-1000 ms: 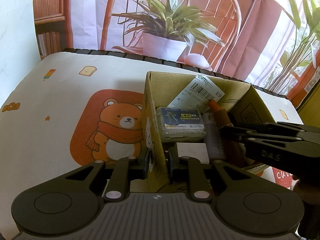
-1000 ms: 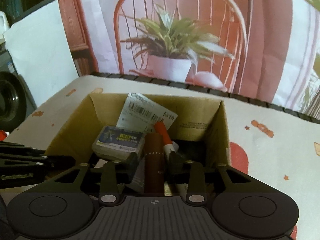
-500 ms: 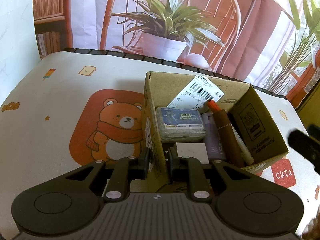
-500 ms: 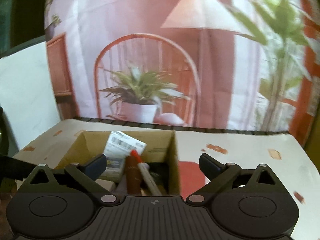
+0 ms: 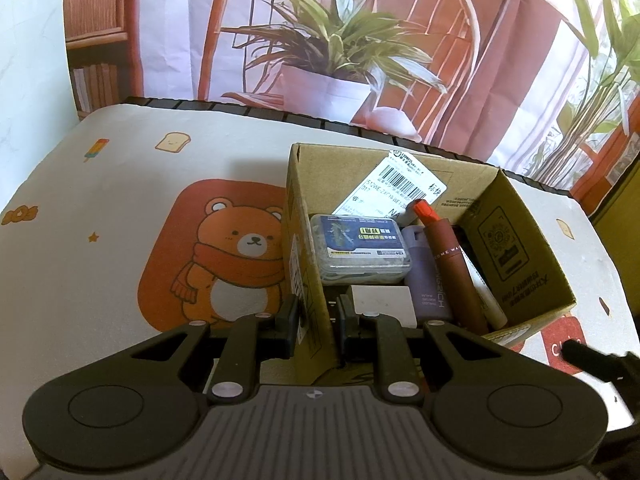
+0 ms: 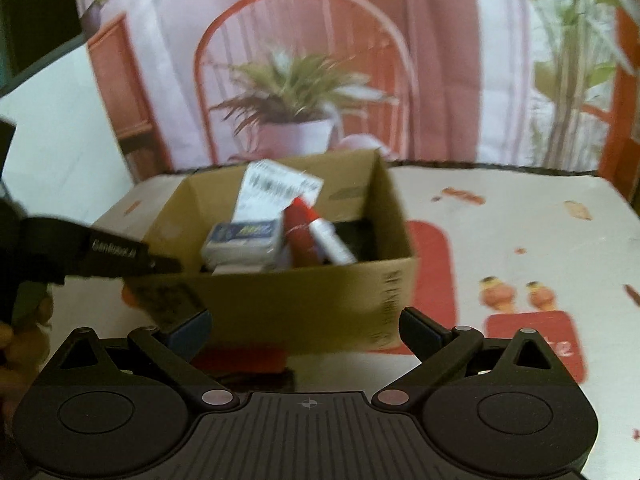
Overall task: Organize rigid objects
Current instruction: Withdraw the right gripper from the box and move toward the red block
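Right wrist view is motion-blurred, so the labels in the cardboard box point(image 6: 280, 292) are unreadable there, and the box bottom is mostly hidden under the pile: clear plastic case point(image 5: 362, 249) w/ blue label, lilac bottle point(image 5: 426, 276), dark red tube point(image 5: 454, 276) reading "WA…SICH" w/ part cut off, orange-capped marker point(image 5: 476, 276), barcode label point(image 5: 394, 192) leaning on the box's far wall. Left gripper point(image 5: 316, 322) is clamped on the box's near-left wall, one pad inside, one outside; right gripper point(image 6: 306, 328) sits just short of the box's near wall, jaws spread wide w/ nothing between them. Box stands on the bear-print tablecloth point(image 5: 120, 208), w/ lots of free cloth left of the box and a "cute" patch by its right corner.
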`<state>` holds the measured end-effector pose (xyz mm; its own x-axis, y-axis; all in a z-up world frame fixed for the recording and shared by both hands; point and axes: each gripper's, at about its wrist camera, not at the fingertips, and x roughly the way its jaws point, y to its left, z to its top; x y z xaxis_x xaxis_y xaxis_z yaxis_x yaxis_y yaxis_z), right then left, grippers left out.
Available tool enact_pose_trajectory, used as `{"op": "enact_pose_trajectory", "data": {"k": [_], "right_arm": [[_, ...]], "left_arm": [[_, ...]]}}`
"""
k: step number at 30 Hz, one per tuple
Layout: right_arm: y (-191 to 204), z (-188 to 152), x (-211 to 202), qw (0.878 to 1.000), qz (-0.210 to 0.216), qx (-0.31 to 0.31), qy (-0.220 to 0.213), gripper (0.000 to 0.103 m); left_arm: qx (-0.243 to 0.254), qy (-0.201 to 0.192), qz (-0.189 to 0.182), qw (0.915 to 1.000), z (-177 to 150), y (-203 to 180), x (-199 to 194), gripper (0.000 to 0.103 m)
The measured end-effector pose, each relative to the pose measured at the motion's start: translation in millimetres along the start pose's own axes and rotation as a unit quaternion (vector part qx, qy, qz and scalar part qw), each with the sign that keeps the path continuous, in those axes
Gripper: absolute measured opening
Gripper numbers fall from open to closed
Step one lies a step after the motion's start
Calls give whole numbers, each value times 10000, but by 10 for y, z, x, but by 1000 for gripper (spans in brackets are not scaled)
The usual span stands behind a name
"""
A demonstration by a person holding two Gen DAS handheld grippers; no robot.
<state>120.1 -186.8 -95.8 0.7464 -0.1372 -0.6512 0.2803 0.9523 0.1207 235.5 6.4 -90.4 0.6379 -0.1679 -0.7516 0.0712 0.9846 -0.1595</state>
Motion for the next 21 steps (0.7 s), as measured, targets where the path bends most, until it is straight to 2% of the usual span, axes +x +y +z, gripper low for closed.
{"op": "enact_pose_trajectory", "data": {"k": [9, 21], "right_arm": [[243, -80, 429, 9981, 91, -93, 600, 96], [389, -111, 677, 9959, 159, -188, 875, 96]], "left_arm": [[32, 6, -14, 10000, 2, 3, 4, 21], [12, 7, -67, 10000, 4, 26, 4, 21]]}}
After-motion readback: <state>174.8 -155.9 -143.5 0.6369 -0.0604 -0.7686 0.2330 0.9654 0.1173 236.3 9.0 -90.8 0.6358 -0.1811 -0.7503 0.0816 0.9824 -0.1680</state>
